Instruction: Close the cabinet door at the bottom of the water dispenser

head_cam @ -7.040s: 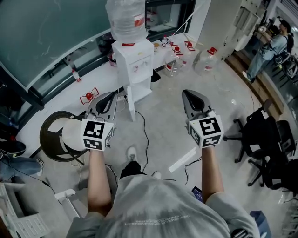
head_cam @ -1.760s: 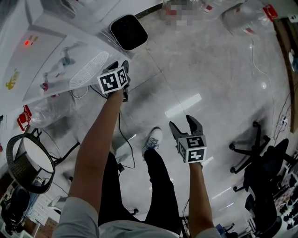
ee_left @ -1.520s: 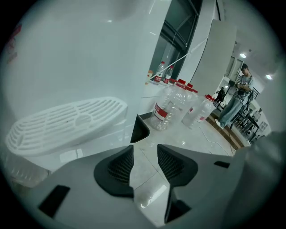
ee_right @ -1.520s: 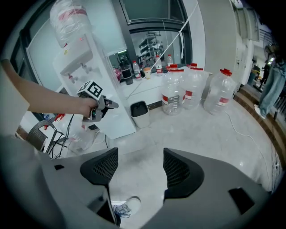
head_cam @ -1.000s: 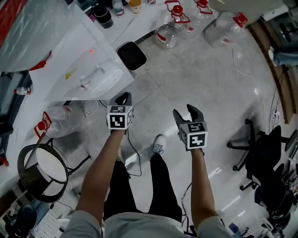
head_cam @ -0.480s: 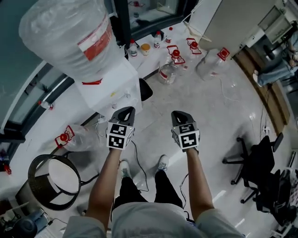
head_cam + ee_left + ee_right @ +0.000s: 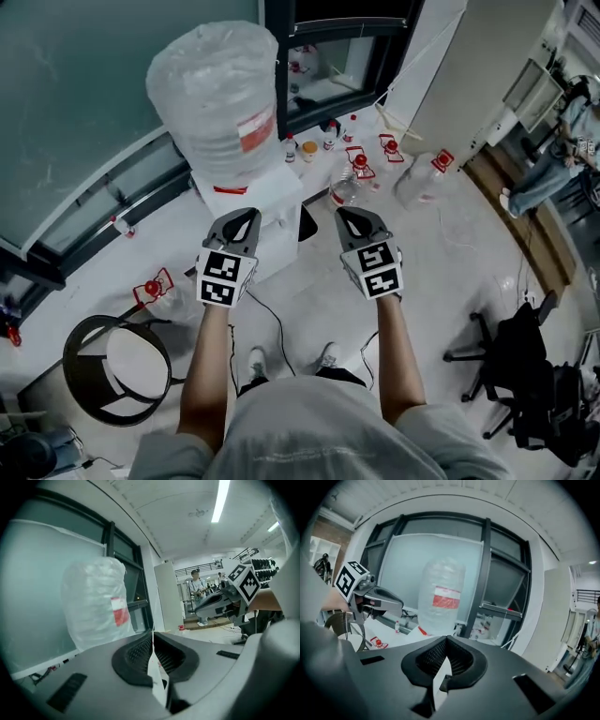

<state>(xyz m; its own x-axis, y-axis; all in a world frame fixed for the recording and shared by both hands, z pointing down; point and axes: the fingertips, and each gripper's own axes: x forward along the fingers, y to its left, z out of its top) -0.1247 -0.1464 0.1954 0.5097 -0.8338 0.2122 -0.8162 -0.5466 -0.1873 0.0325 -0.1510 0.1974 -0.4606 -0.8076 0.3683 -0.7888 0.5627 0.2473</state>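
The person stands facing the water dispenser, both arms held out in front at about the same height. The left gripper has its jaws pressed together with nothing between them, and the right gripper is just the same: pads meeting, empty. They sit side by side, apart from each other, with the dispenser's white body showing in the gap between them (each one also turns up at the edge of the other's view).

The big upturned bottle on top of the dispenser is wrapped in clear plastic and carries a red and white label. The cabinet door sits low on the front of the dispenser, below and beyond the grippers. From up here most of it is hidden behind the left gripper, so I cannot tell how it stands.

A round stool stands off to the person's left. Empty bottles with red caps lie on the floor beyond the right gripper, and a black office chair is well off to the right.
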